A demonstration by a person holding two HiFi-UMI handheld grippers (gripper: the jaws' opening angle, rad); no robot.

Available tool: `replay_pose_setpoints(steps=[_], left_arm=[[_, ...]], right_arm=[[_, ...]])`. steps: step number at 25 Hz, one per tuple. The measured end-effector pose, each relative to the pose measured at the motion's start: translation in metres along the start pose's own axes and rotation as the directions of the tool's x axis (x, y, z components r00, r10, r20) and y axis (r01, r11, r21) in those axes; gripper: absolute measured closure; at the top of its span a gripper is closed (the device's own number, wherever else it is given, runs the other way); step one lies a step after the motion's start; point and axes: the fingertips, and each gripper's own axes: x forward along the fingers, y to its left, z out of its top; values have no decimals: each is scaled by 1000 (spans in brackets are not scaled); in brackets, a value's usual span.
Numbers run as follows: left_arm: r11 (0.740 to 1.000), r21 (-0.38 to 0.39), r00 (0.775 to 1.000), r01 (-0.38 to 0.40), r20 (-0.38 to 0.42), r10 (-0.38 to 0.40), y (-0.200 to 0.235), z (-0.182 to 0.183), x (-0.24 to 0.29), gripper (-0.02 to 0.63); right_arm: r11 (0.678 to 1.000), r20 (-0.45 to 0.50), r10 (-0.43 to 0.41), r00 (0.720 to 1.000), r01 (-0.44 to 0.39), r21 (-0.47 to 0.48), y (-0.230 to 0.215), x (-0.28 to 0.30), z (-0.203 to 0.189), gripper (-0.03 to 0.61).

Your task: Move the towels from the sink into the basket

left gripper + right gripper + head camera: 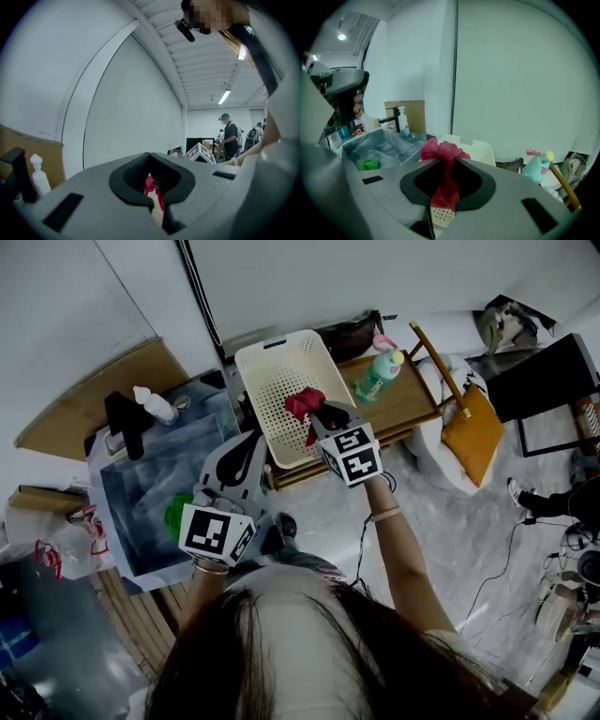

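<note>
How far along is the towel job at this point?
Done: no towel lies in the basket yet. In hand: right claw grips a red towel above it. Left: release it, then move the green towel from the sink.

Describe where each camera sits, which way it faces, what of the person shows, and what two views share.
Head view: on the person's head, looking steeply down at steel sink and cream perforated plastic basket; hair, forearms, left gripper, right gripper show.
Left gripper view: on the left gripper, tilted up at wall and ceiling; the person's head and arm show.
Right gripper view: on the right gripper, facing basket and sink, shut on the red cloth towel; no body clearly shows.
Shared: all show that towel over the basket.
</note>
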Motion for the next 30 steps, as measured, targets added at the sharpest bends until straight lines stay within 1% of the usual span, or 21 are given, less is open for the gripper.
replay_pose_setpoints(steps=[8, 12, 18, 22, 24, 27, 30], left_arm=[[1000, -3, 1000, -8, -16, 8, -5, -7, -2, 607], [1000, -5, 1000, -9, -18, 8, -9, -10, -4, 607], [1000, -9, 999, -10, -34, 10, -13, -15, -7, 607], [1000, -13, 999, -14, -39, 14, -14, -17, -10, 607], [1000, -14, 999, -18, -40, 18, -14, -18, -11, 607], [1000, -17, 999, -26, -40, 25, -13, -19, -14, 607], [999, -17, 998, -35, -43, 35, -11, -19, -17, 607]], right_arm=[[997, -115, 5, 993, -13, -70, -15, 32, -30, 492], [995, -156, 12, 988, -28, -97, -20, 48, -46, 492], [995, -287, 5, 958, -34, -95, -28, 61, -77, 489], [993, -353, 8, 936, -49, -107, -30, 65, -92, 474], [994, -361, 9, 932, -48, -100, -30, 64, -94, 471], [997, -332, 9, 943, -33, -67, -32, 64, -89, 471], [998, -298, 4, 955, -24, -62, -32, 62, -83, 471]])
